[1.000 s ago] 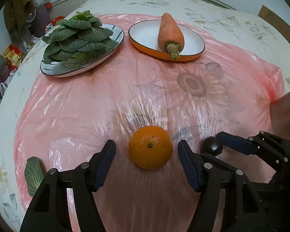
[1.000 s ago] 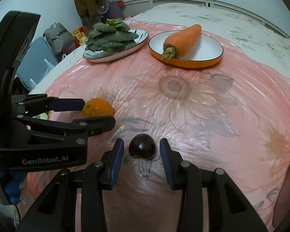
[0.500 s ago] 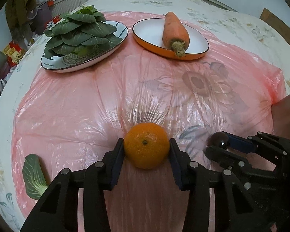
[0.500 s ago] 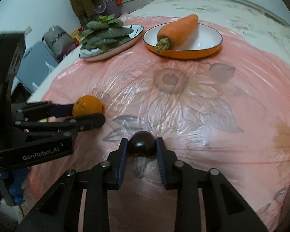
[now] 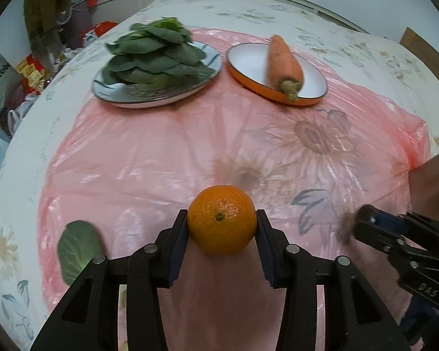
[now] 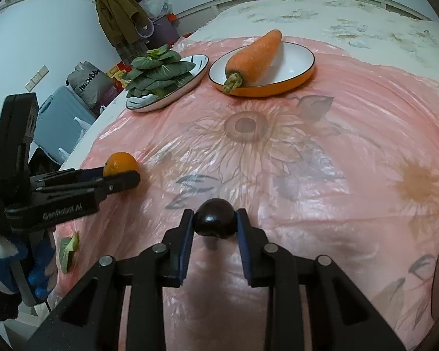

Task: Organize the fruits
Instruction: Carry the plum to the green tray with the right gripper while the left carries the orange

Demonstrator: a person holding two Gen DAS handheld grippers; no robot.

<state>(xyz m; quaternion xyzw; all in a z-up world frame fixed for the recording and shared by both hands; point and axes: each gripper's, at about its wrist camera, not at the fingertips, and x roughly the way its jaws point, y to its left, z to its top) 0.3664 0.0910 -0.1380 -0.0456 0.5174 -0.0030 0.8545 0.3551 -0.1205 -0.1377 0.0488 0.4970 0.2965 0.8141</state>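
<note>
Orange fruit and dark fruit, both pinched
Left gripper [image 5: 221,225] clamps the orange [image 5: 221,220]; right gripper [image 6: 215,221] clamps the dark plum [image 6: 215,218].

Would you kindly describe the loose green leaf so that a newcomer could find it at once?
Start at the pink plastic sheet covering the table and go to its near left edge, beside the left gripper holding the orange. The loose green leaf lies there flat and alone, unlike the leafy greens piled on a far plate.

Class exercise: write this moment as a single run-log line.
left gripper: shut on orange | right gripper: shut on dark round fruit | carrot: on orange-rimmed plate | greens: on patterned plate
</note>
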